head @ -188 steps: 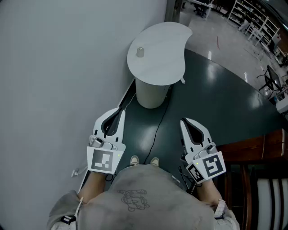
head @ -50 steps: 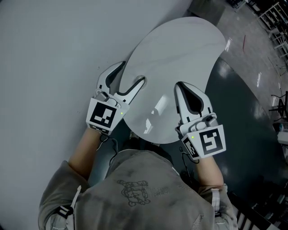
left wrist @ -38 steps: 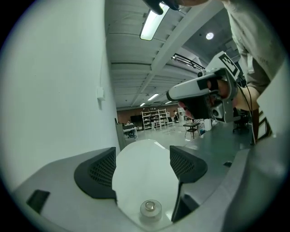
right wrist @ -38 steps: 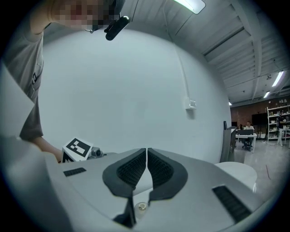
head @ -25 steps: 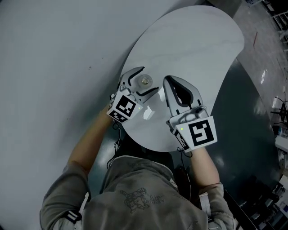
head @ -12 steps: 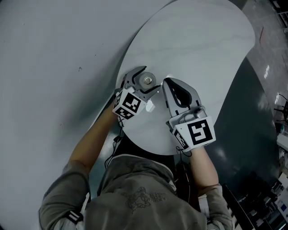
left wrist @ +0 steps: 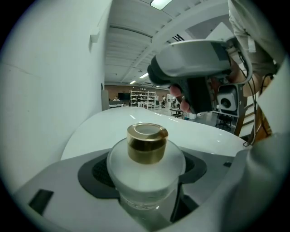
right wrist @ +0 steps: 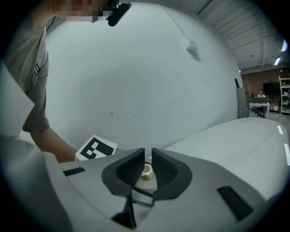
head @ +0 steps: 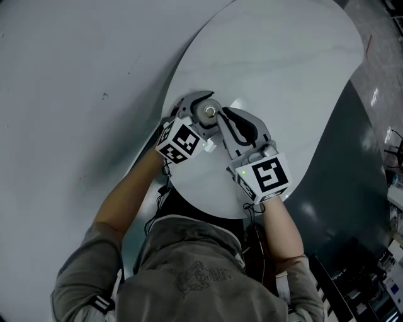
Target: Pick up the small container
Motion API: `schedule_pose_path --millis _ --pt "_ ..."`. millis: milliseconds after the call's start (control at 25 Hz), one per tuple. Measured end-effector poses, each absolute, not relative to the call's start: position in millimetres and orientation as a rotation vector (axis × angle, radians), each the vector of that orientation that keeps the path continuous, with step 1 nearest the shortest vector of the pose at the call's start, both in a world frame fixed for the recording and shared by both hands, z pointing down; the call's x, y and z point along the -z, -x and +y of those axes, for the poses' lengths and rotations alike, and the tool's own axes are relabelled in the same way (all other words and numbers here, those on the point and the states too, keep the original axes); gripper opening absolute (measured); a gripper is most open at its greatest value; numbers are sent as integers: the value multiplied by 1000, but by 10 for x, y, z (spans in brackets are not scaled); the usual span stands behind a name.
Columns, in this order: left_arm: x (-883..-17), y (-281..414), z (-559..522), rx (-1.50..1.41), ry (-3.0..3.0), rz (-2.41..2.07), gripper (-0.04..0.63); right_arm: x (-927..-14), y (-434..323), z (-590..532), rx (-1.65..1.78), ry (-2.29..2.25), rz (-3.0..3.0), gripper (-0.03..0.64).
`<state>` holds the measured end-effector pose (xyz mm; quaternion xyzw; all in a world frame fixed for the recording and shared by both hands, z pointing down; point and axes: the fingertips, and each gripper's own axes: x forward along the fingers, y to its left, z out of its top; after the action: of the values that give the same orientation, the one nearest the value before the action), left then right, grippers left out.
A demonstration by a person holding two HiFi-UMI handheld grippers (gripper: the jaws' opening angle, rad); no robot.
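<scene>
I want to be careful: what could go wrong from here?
The small container is round and smooth, so it may slip from the jaws of the left gripper. The right gripper, jaws shut, sits close to the gold cap and could knock it. The container stands near the table edge.

I work in a big open lab hall.
Beyond my white table (head: 296, 75) stand shelving racks (left wrist: 141, 98) and desks (right wrist: 256, 107) under strip lights (left wrist: 159, 3); a plain wall (head: 69, 69) runs beside it, dark floor (head: 352, 176) below.
</scene>
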<state>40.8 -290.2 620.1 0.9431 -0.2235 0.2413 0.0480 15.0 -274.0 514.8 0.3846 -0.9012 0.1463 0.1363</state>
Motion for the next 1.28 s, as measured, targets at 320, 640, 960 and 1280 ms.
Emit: schedule_pose_path --millis 320,640,960,1280 --pt "-6190 -460 -2808 -761 -2924 -576 348 -5500 -83 -2627 -494 -1082 -2514 166" --pt "-6171 -566 -2673 -782 -2966 -470 347 -5615 -129 -2613 -450 -1104 -2471 166" --pt "-6140 -676 -2458 -815 -2951 -404 347 -5663 -179 -2430 -424 -1096 -2393 156" --pt "-5633 -752 -2285 -795 -2987 -428 347 -5159 -241 -2231 -369 -1139 -2446 133"
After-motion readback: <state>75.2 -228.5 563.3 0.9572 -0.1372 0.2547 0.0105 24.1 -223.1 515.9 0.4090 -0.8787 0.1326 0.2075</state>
